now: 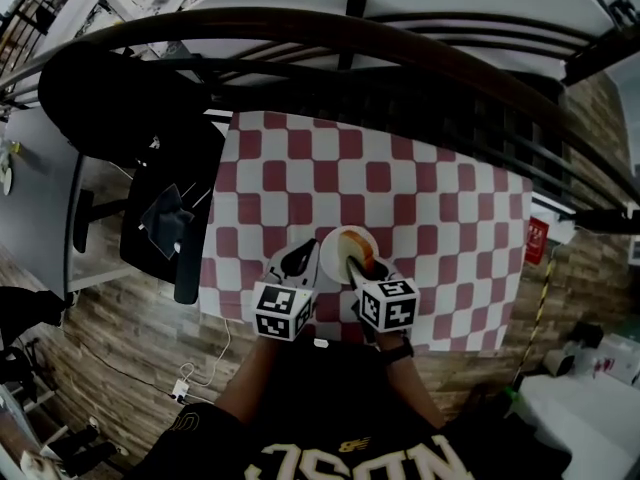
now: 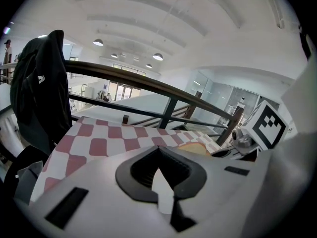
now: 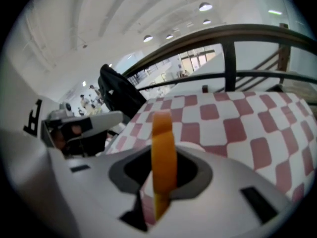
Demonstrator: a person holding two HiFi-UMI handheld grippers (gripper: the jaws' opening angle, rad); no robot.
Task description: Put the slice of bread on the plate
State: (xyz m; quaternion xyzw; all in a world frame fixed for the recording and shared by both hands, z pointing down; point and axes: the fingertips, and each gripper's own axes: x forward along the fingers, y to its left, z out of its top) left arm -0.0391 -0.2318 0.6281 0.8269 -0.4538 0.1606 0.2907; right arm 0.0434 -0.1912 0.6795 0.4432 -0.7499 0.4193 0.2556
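Note:
A small white plate [image 1: 338,238] sits over the near middle of the red-and-white checked tablecloth [image 1: 420,188]. My left gripper [image 1: 303,261] is at the plate's left rim, and in the left gripper view a thin white edge [image 2: 159,185] is pinched between its shut jaws. My right gripper [image 1: 357,268] is shut on the slice of bread [image 1: 360,256], which stands on edge over the plate's right side. In the right gripper view the bread [image 3: 163,152] runs upright between the jaws. From the left gripper view the bread [image 2: 195,147] shows just beyond the jaws.
A black chair [image 1: 165,218] draped with a dark jacket stands at the table's left. A dark curved railing [image 1: 350,53] runs along the far side. The table's near edge is right under both grippers. A cable and plug [image 1: 185,388] lie on the wood floor.

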